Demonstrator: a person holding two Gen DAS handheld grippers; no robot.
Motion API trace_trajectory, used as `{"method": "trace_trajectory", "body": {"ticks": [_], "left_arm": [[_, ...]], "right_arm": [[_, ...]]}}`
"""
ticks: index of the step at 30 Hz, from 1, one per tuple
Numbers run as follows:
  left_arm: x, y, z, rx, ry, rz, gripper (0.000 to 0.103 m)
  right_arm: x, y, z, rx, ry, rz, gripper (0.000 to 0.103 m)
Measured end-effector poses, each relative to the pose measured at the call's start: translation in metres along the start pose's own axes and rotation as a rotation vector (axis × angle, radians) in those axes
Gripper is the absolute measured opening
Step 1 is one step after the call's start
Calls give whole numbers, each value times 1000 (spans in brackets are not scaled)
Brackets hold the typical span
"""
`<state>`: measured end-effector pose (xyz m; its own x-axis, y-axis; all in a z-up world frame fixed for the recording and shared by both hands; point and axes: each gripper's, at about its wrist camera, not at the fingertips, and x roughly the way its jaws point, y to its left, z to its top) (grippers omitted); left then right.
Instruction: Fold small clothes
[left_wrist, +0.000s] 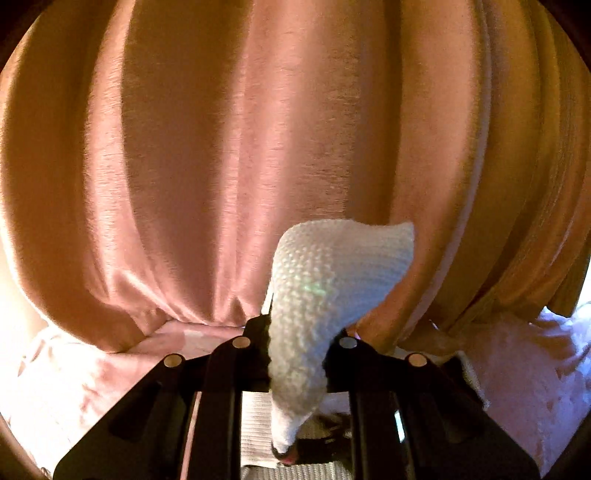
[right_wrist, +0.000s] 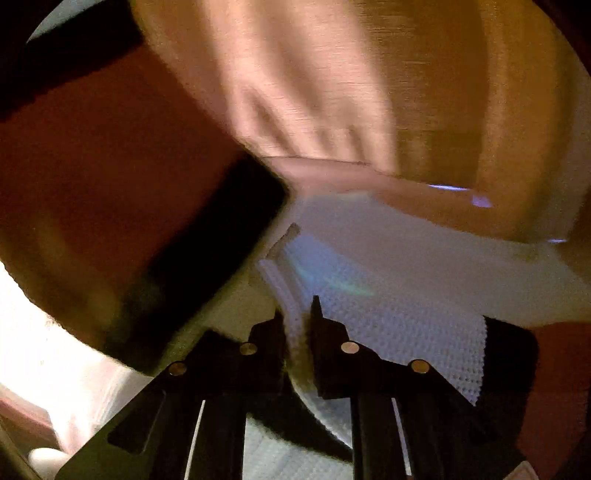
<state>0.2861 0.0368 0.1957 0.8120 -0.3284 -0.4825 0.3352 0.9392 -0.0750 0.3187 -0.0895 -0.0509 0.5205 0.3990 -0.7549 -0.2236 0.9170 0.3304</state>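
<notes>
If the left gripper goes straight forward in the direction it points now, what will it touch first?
Most likely the pink curtain, which fills the view ahead of the left gripper, shut on a white knitted cloth. Its lower folds, near the pink bedding, look nearest, but depth is unclear.

Left gripper (left_wrist: 295, 328): black two-finger unit, matte angular linkage bars spreading toward the camera, four round silver pivot pins across the links (two on each side). Fingers (left_wrist: 258, 328) black and flat-faced. Right gripper (right_wrist: 297, 325): same build, same four silver pins, black fingers (right_wrist: 317, 314) tapering to pointed tips. This view is motion-blurred; no markings legible.
</notes>
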Motion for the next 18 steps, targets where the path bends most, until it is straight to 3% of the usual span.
{"method": "trace_trajectory", "body": {"ticks": [5,8,11,16,18], "left_arm": [[11,-11,-12,-7,30,-44,15],[24,-22,-27,-4,63,-67,16],[41,-47,-47,17,101,-108,17],[94,-131,-109,76,204,-175,18],[120,-163,-143,74,253,-202,22]], "right_arm": [[52,15,-14,81,72,109,23],[2,-17,-24,133,-20,144,25],[-79,-73,-53,162,-99,-41,32],[-191,-174,-103,275,-145,-340,35],[-217,-194,-115,311,-150,-353,35]]}}
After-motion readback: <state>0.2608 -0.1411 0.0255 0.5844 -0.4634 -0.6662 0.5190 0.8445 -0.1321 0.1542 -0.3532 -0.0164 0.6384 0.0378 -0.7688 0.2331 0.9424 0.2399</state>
